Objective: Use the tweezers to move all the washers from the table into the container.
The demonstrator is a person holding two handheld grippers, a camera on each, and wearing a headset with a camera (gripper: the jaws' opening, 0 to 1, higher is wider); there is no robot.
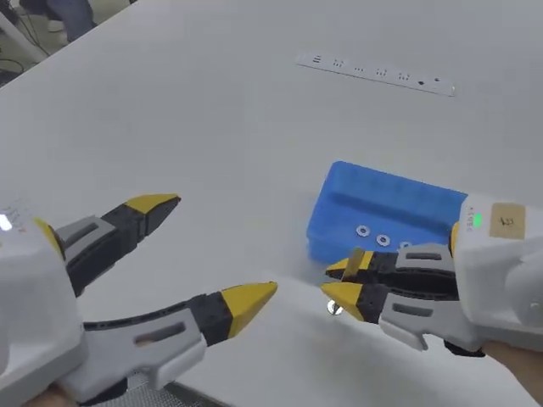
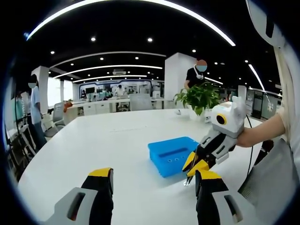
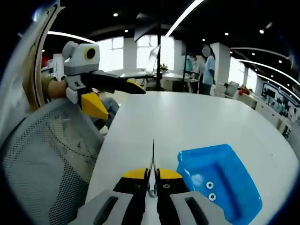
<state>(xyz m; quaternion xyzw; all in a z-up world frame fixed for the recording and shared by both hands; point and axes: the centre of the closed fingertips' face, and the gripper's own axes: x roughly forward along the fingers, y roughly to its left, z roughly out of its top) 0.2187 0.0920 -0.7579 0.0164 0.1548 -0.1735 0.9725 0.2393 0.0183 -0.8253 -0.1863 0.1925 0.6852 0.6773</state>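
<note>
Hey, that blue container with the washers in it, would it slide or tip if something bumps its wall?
The blue container looks like thin, shallow plastic, so probably light and apt to slide on the smooth table. Being low and wide, it seems unlikely to tip. The few washers inside add little weight.

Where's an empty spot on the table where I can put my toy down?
The widest bare patch lies between the power strip and the blue container, stretching left beyond the left gripper. Crowded: the container's near edge, where the right gripper holds tweezers.
</note>
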